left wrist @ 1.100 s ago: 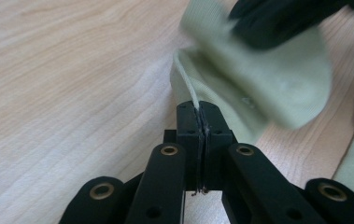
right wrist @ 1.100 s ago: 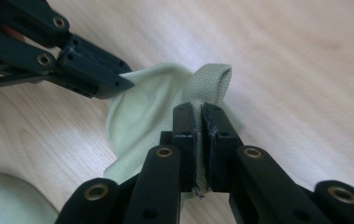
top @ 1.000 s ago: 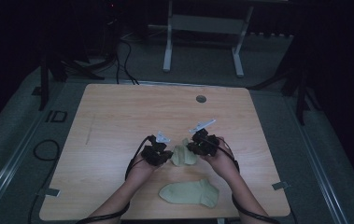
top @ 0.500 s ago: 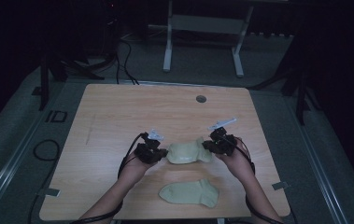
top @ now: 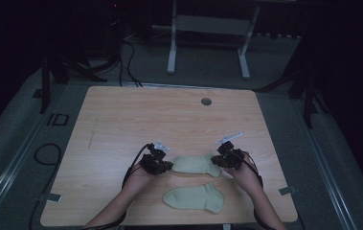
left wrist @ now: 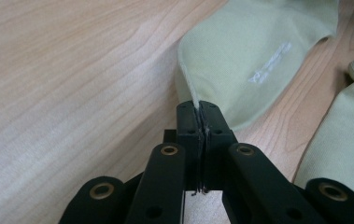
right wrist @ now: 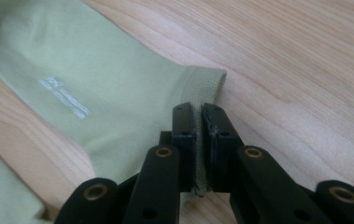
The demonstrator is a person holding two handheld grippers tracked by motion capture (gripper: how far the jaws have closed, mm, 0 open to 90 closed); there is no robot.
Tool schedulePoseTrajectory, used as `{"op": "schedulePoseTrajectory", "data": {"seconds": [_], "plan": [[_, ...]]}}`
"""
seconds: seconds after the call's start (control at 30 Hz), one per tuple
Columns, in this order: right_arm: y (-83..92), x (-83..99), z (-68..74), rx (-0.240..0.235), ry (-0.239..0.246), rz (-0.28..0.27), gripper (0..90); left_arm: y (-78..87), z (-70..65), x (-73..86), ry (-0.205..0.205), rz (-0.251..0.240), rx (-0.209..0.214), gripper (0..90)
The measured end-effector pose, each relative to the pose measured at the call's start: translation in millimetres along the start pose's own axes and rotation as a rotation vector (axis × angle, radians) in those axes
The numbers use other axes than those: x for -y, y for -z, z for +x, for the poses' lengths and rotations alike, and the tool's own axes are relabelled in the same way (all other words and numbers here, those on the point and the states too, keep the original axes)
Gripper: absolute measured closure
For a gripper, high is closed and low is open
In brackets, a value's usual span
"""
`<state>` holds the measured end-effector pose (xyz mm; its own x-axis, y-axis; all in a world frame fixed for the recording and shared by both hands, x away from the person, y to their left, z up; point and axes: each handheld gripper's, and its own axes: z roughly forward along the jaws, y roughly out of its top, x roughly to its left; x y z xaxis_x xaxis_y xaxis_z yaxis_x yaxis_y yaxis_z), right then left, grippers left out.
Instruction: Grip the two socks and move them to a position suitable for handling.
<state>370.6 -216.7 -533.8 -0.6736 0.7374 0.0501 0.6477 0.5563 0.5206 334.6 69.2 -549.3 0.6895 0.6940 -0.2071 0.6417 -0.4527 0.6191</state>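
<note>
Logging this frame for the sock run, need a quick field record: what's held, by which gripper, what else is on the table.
held sock: far sock, pale green, stretched flat between both grippers
left gripper: shut on the far sock's toe end
right gripper: shut on its ribbed cuff
near sock: pale green, lies loose at the table's near edge, apart from both grippers
table: light wood, round hole near far edge

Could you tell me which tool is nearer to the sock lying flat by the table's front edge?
Right, narrowly. The right tool sits just above the near sock's cuff end; the left tool is up and left of its toe. Both grip the other sock.
</note>
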Motion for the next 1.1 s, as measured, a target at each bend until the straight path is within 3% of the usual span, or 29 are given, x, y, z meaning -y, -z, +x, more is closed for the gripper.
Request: {"op": "schedulePoseTrajectory", "data": {"seconds": [0.07,0.2,0.3,0.33,0.47,0.63,0.8,0.97,1.1], "plan": [[-1.0,0.4,-0.9,0.0,0.001,0.001,83.7,-0.4,0.2,1.4,-0.001,-0.003,-0.002,88.0],[-5.1,1.5,-1.0,-0.003,0.007,0.017,78.0,-1.6,2.6,5.1,0.018,0.011,0.038,86.4],[-2.2,0.3,-1.0,0.009,0.011,0.005,74.2,4.1,3.8,4.7,0.019,-0.012,0.011,68.9],[0.4,-0.6,-0.9,0.009,0.01,-0.003,72.5,6.3,4.5,4.3,0.023,-0.022,0.006,67.3],[12.5,-4.6,4.2,0.014,0.022,-0.034,70.9,21.0,4.7,-0.3,0.024,-0.087,-0.029,67.5],[16.6,-6.8,14.6,-0.002,0.045,-0.051,75.3,26.1,-9.3,-7.2,-0.012,-0.132,-0.022,79.3],[7.1,-1.7,22.2,-0.002,0.05,-0.032,77.1,4.0,-21.5,-10.6,-0.058,-0.066,-0.017,81.7],[-1.2,8.2,19.5,0.015,0.063,0.0,69.9,-11.3,-13.4,-4.3,-0.035,-0.025,-0.028,81.2],[-1.8,15.8,17.7,0.002,0.09,-0.009,63.7,-11.3,-9.8,2.8,-0.023,-0.025,-0.023,79.9]]}}
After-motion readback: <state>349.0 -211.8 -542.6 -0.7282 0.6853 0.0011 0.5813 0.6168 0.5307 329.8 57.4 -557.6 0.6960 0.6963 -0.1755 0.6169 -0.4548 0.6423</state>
